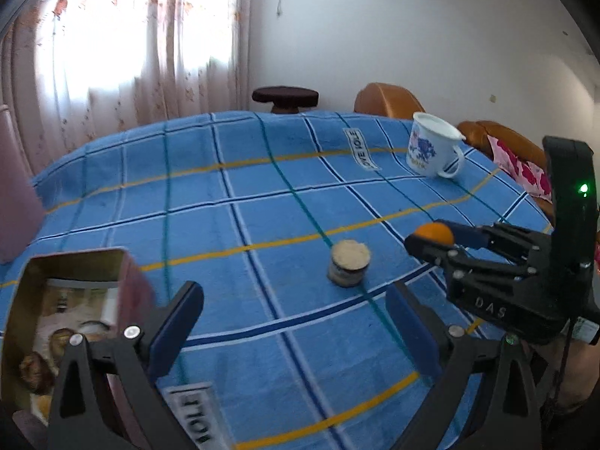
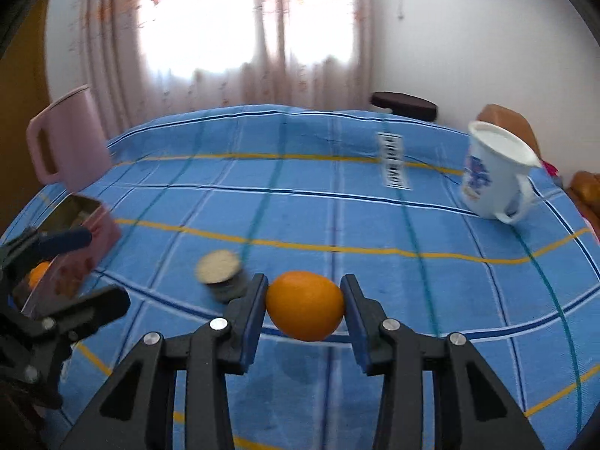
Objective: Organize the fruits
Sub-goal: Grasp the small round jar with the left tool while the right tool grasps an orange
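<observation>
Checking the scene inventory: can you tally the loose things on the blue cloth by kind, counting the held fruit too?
Oranges: 2, one in the right gripper as orange, one second orange by the tin.
Tins: 1, open tin box.
Mugs: 1, white mug.
Pitchers: 1, pink pitcher.
Small jars: 1, jar.
Total: 6

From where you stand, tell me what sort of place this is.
Most likely a room in someone's home, perhaps a living or dining room. A table under a blue checked cloth holds an enamel mug, sheer floral curtains cover a bright window, and a brown sofa sits behind.
</observation>
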